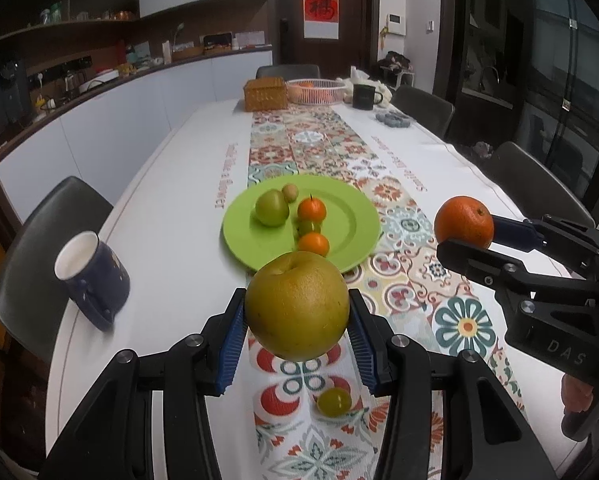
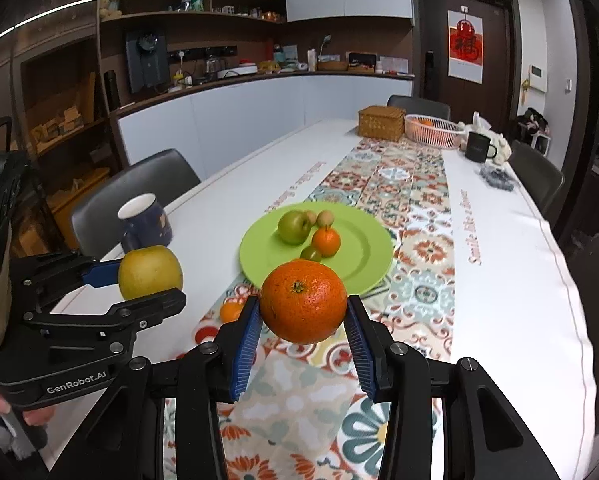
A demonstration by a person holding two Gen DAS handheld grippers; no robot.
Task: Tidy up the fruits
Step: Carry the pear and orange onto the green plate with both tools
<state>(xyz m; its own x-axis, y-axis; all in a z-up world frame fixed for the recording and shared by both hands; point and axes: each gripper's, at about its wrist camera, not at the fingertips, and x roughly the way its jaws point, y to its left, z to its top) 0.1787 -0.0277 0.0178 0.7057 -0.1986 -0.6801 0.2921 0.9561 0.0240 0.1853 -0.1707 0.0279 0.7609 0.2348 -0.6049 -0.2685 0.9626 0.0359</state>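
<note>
My left gripper (image 1: 297, 300) is shut on a large yellow-green pear (image 1: 297, 312), held above the patterned table runner. To its right, my right gripper (image 1: 473, 236) is shut on a big orange (image 1: 461, 220). From the right wrist view, that orange (image 2: 303, 302) sits between the blue pads (image 2: 246, 344), and the left gripper (image 2: 139, 286) with the pear (image 2: 149, 272) is at the left. Just beyond both lies a green plate (image 1: 351, 216) with a green apple (image 1: 272, 208), two small oranges and some small fruits. On the runner lie a small green fruit (image 1: 334, 401) and a small orange (image 2: 230, 312).
A blue mug (image 1: 93, 280) stands left of the plate near the table edge. At the far end are a wicker box (image 1: 264, 94), a pink basket (image 1: 315, 90) and a black mug (image 1: 364, 96). Grey chairs (image 1: 47, 232) line both sides.
</note>
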